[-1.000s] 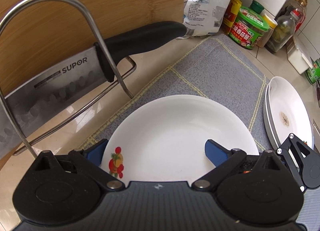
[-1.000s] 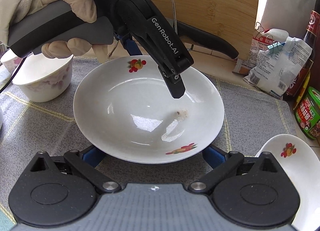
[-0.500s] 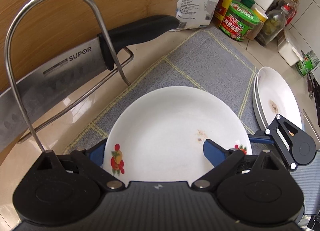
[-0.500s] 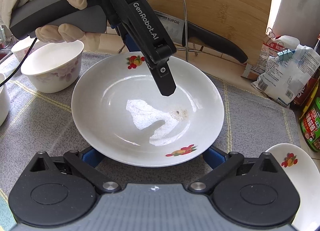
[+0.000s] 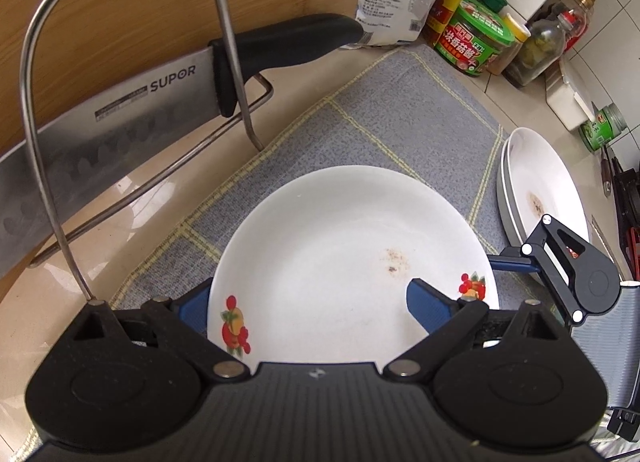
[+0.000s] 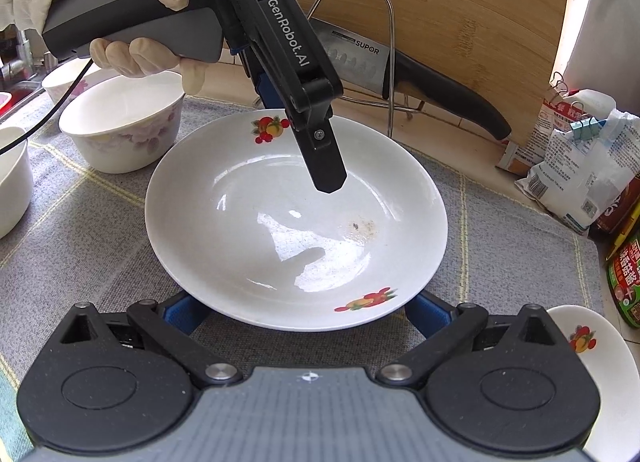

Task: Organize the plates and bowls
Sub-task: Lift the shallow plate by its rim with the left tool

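A white plate with fruit decals (image 5: 340, 246) (image 6: 280, 229) is held above the grey mat (image 5: 400, 121). My left gripper (image 5: 308, 302) grips its far rim, one finger (image 5: 428, 306) over the plate and one under; it shows from the right wrist view (image 6: 308, 141). My right gripper (image 6: 304, 314) has both blue fingers below the plate's near edge, spread wide. A stack of two white plates (image 5: 540, 189) (image 6: 600, 374) lies to the right.
A wire rack (image 5: 224, 41) holds a SUPOR cleaver (image 5: 120, 117) against a wooden board (image 6: 460, 21). White bowls (image 6: 124, 121) stand at left. Bags, jars and bottles (image 5: 472, 41) line the back right.
The plate has shifted to the right and lifted with both grippers; the stack of plates appears closer in both views.
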Demonstrator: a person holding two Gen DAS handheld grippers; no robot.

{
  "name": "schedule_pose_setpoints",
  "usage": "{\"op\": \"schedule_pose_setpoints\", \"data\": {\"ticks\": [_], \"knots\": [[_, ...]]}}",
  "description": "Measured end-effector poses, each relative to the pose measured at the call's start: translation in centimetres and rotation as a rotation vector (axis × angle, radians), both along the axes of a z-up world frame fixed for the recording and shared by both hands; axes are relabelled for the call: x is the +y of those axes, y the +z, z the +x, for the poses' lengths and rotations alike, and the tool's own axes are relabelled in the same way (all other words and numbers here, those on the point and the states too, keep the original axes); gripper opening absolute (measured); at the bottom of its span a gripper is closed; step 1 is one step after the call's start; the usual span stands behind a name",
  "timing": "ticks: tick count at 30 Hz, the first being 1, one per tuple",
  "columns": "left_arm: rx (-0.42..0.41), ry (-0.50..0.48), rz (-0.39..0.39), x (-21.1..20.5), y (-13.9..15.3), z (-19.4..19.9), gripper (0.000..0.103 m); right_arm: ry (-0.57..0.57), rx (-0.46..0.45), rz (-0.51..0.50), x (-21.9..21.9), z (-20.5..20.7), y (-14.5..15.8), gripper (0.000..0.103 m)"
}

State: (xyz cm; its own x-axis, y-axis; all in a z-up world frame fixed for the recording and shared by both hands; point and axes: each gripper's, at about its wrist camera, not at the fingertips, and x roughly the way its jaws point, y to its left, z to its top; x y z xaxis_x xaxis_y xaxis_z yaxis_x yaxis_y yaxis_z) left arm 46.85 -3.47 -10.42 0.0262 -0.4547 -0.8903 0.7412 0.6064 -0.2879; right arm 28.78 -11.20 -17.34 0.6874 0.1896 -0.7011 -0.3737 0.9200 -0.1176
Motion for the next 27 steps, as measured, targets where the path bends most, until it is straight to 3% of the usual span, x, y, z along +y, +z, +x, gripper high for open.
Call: {"op": "schedule_pose_setpoints", "data": {"ticks": [10, 27], "knots": [[0.049, -0.058, 0.005, -0.2, -0.4, 0.6, 0.097, 0.006, -0.007, 0.009, -0.1, 0.0, -0.1, 0.103], [0.088, -0.064, 0.000, -0.1, -0.3, 1.3, 0.097, 0.008, 0.004, 0.036, -0.3, 0.4, -0.3, 0.103]]}}
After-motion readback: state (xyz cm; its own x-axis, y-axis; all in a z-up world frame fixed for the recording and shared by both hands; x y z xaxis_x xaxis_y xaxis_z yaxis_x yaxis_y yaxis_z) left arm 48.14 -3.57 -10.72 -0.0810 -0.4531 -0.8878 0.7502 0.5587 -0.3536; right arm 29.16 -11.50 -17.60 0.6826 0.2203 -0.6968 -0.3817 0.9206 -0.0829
